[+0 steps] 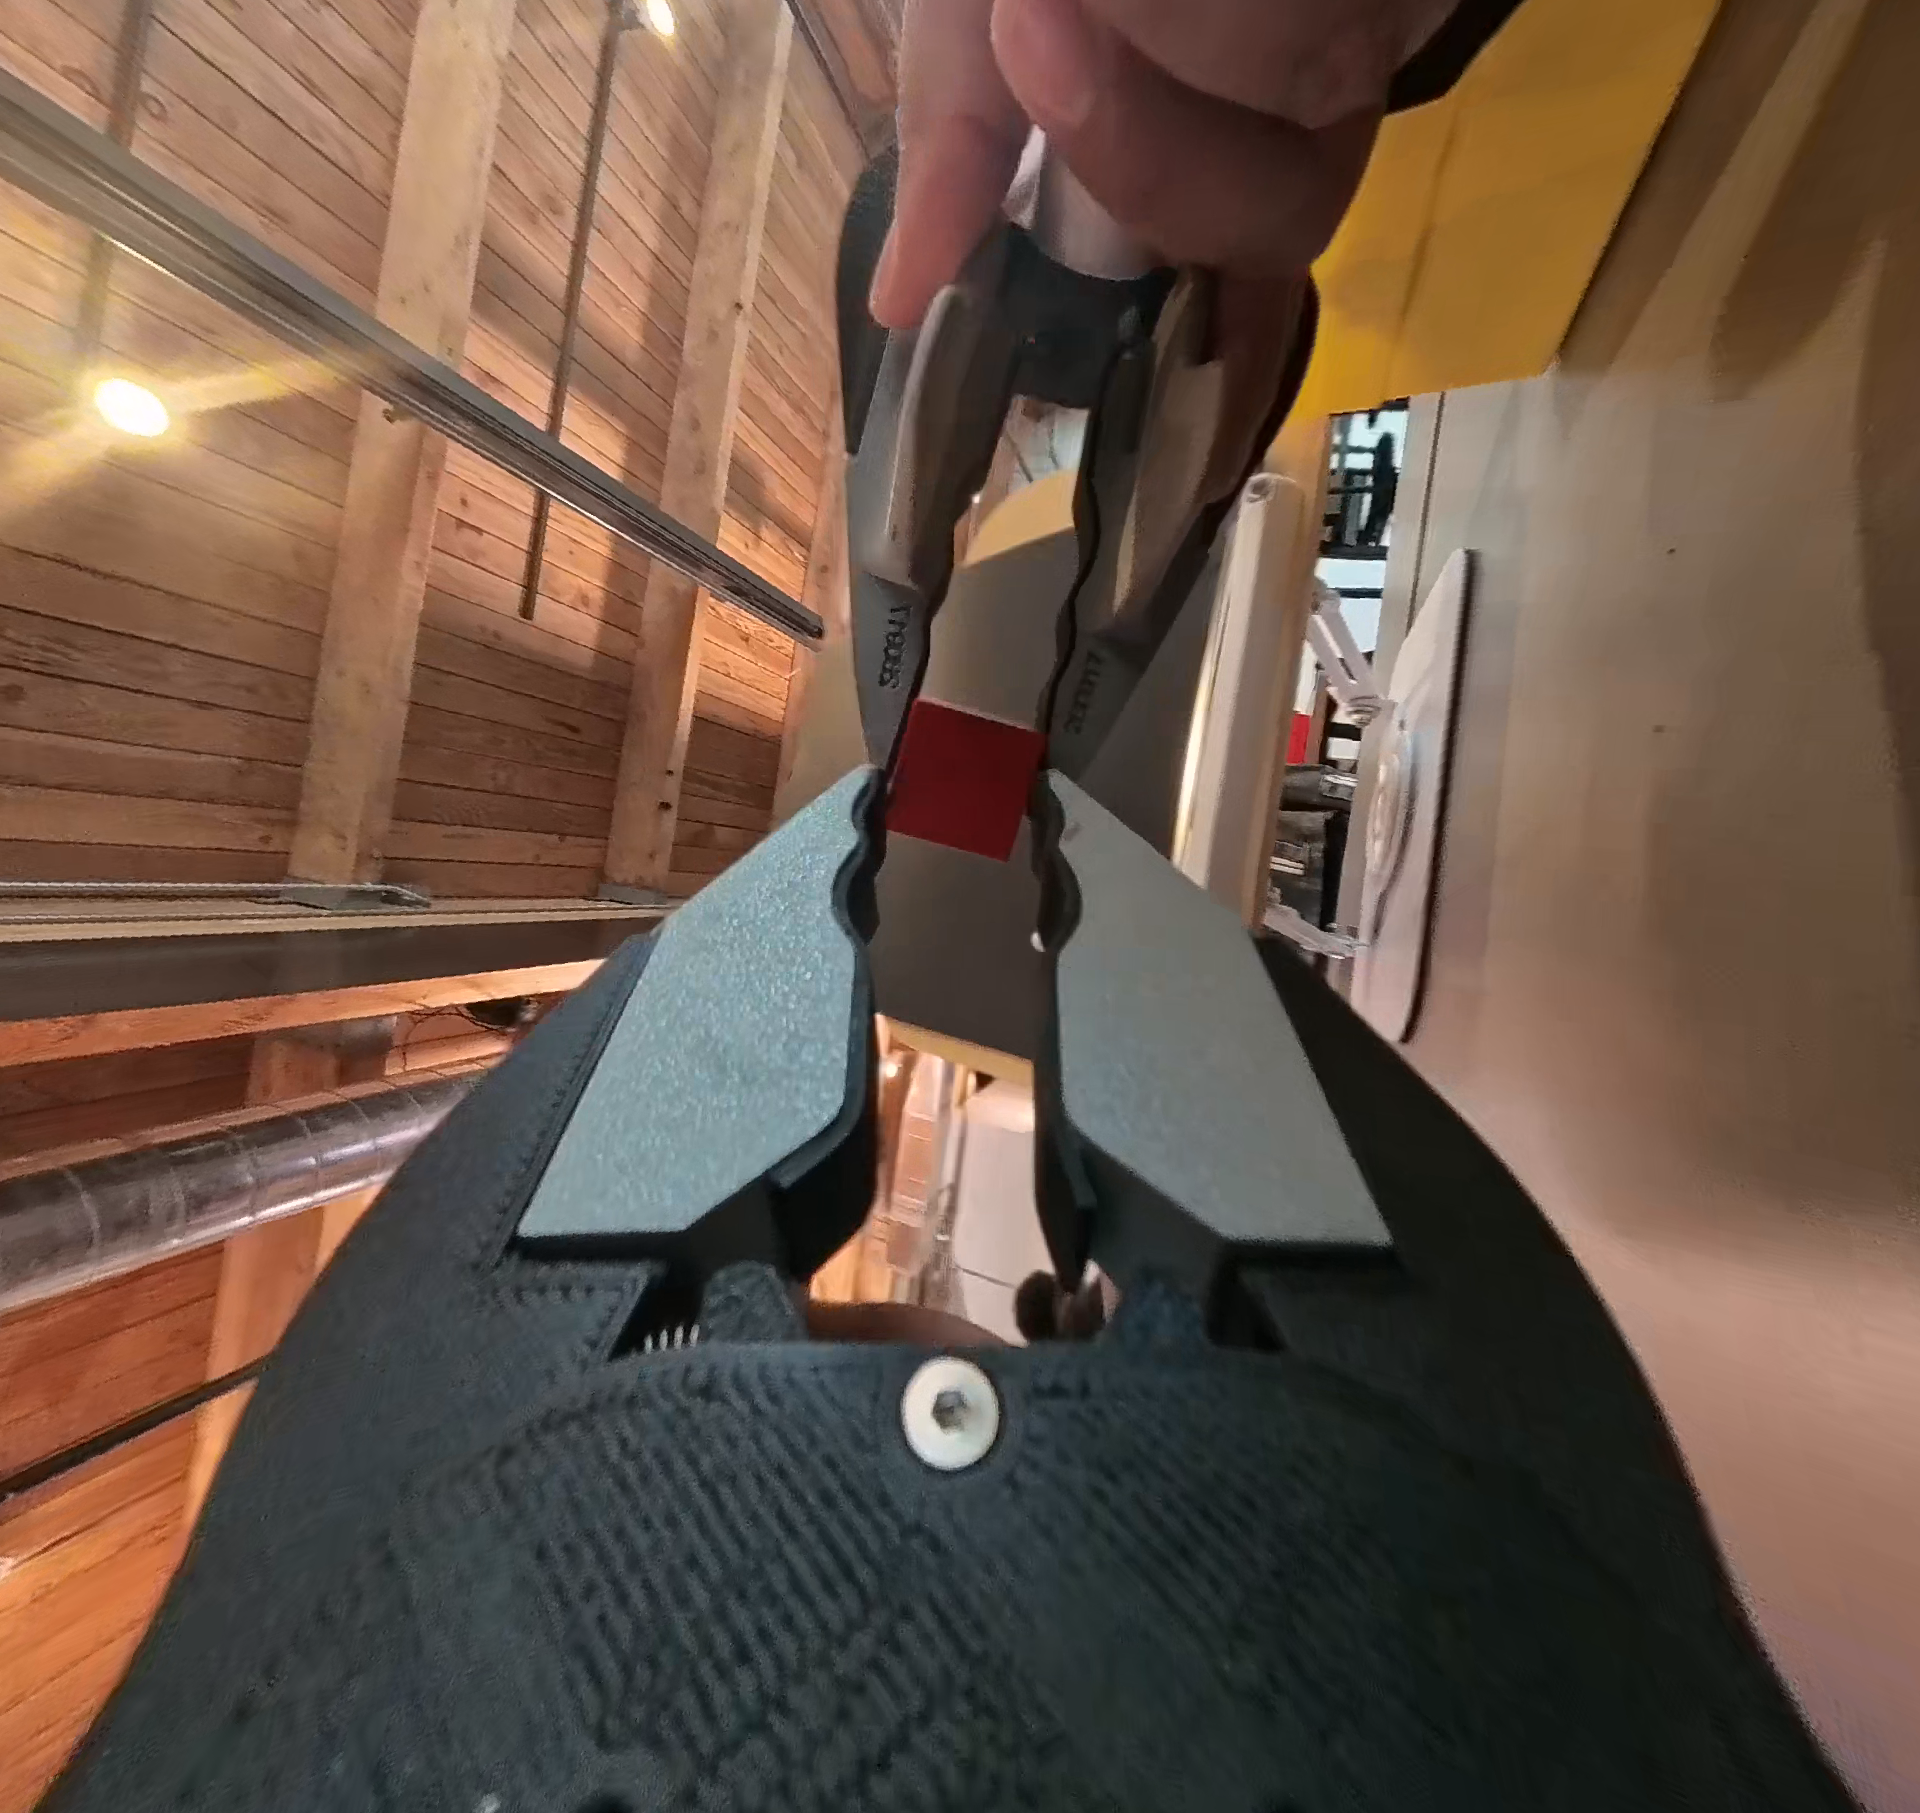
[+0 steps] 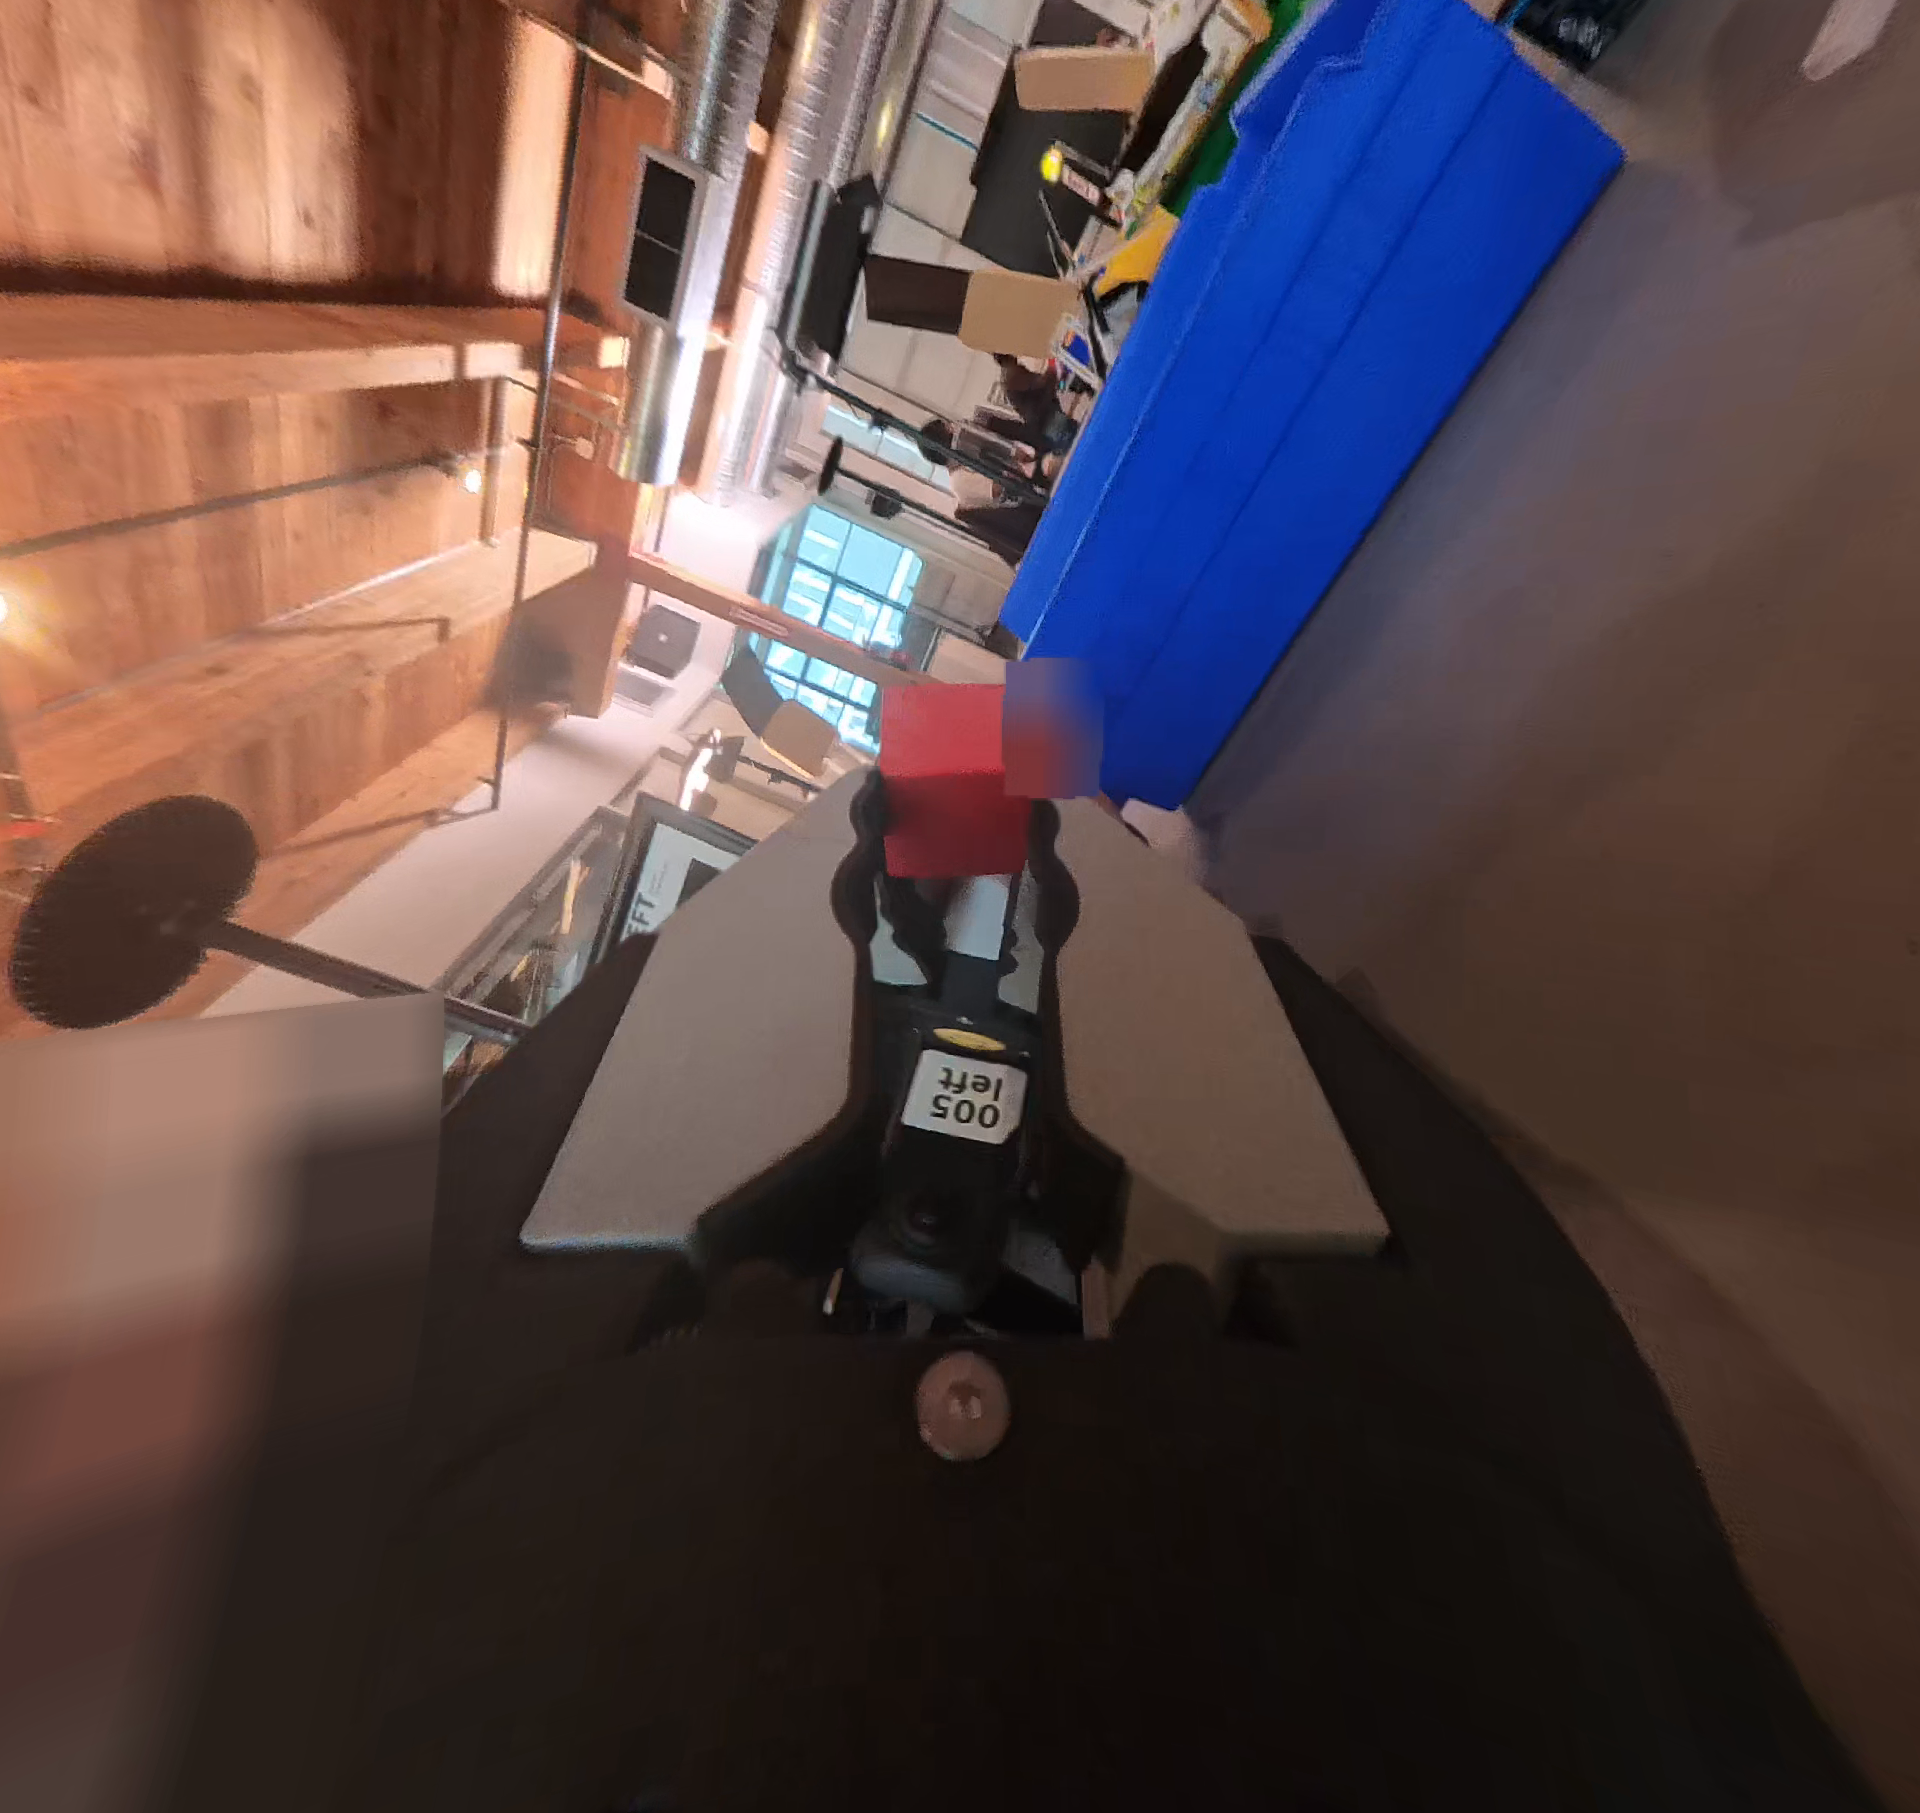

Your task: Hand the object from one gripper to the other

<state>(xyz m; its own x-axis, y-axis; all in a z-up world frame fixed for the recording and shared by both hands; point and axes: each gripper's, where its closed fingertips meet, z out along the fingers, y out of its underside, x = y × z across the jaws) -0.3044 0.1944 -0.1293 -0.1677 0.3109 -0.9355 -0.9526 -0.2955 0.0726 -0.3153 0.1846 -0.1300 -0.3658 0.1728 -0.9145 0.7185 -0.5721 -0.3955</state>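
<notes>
Through the left wrist view, the left gripper [image 1: 961, 807] has its jaws drawn in narrow, the tips touching the near sides of a small red cube [image 1: 964, 789] held up in the air. The right gripper [image 1: 961, 724] comes in from above with a person's hand [image 1: 1143, 90] around its handle, and its dark tips pinch the cube's far half. Both pairs seem to be on it at once, so I judge this the middle of the handover. Behind them run a wooden plank ceiling [image 1: 312, 516] and a yellow panel [image 1: 1507, 205].

The cube looks rigid, light and flat-faced, likely wood or plastic. It should sit firmly if taken on two opposite faces, though little of it is left to grip.

Through the right wrist view, the right gripper [image 2: 956, 828] closes on the red cube [image 2: 951, 787] at its fingertips. A mosaic patch covers the cube's right edge. The left gripper shows only as a dark body between the fingers, its tips hidden behind them. A blue bin [image 2: 1299, 413] stands well behind. The picture is blurred, and how hard either pair presses I cannot tell.
</notes>
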